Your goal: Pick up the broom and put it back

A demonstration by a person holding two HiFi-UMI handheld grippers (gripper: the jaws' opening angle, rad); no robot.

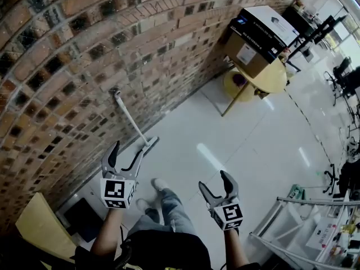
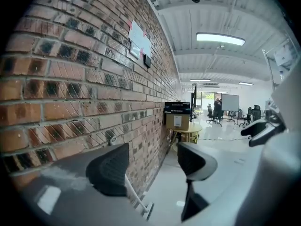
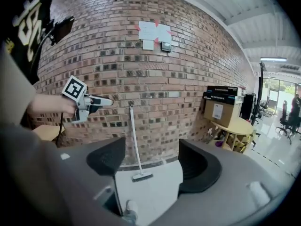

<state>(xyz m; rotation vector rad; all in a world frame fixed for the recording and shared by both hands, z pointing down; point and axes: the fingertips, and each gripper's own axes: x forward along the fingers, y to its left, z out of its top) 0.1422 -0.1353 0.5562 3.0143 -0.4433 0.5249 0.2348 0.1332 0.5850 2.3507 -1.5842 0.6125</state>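
The broom (image 1: 134, 121) is seen leaned against the brick wall (image 1: 84, 49), with its head on the white floor (image 1: 236, 145). The left gripper (image 1: 128, 148) is held just short of it, jaws apart on nothing. The right gripper (image 1: 214, 180) is kept farther from the wall, jaws likewise apart and unfilled. A shoe (image 1: 159, 183) is placed between them. Along the wall, well apart, a box (image 1: 256, 38) is set on a round table (image 1: 273, 80).

Rough brick wall (image 1: 84, 49), glossy smooth floor (image 1: 253, 145)
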